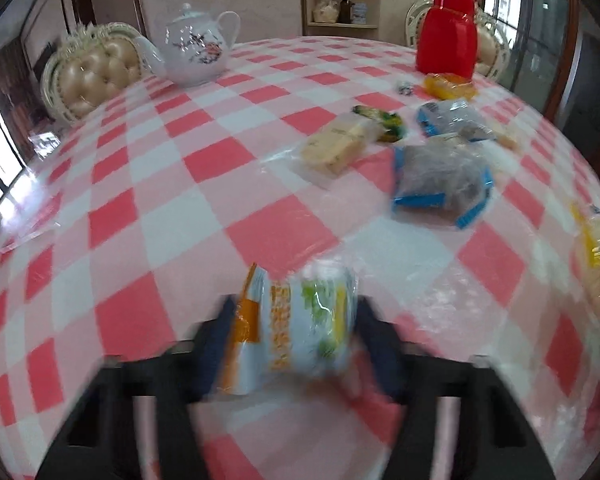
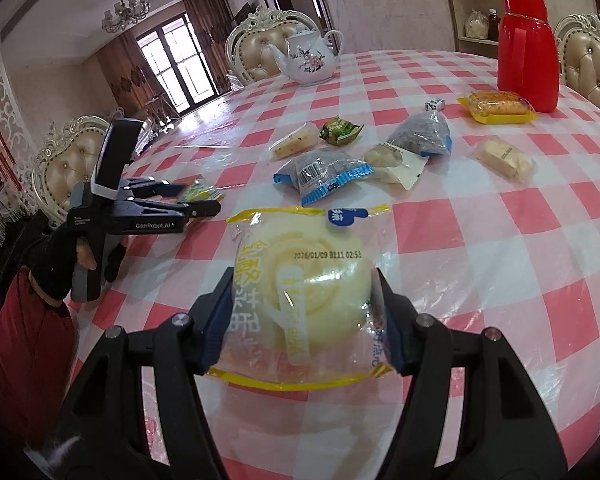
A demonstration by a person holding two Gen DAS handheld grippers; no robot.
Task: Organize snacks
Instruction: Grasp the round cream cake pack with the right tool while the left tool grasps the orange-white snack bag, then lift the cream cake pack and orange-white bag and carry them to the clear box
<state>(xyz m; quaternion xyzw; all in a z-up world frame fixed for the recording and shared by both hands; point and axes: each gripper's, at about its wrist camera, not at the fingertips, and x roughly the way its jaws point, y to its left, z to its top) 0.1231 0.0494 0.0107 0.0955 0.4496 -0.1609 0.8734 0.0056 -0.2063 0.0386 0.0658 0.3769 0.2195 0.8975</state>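
Left gripper (image 1: 296, 332): jaws narrowed onto a small crinkly snack packet (image 1: 296, 328), pale blue and orange, well short of the teapot (image 1: 198, 46).
Right gripper (image 2: 302, 320): jaws at mid width, gripping a round soft bun (image 2: 312, 280) in clear glossy wrap, nearer than the teapot.
Risk: slick film could slip from either grip; a hard squeeze would flatten the bun.
Table (image 2: 500, 240): shiny plastic cover over pink check; more wrapped snacks lie between bun and teapot.

Glossy clear plastic film covers the checked tablecloth (image 2: 500, 240); the teapot (image 2: 310, 58) looks glazed porcelain.
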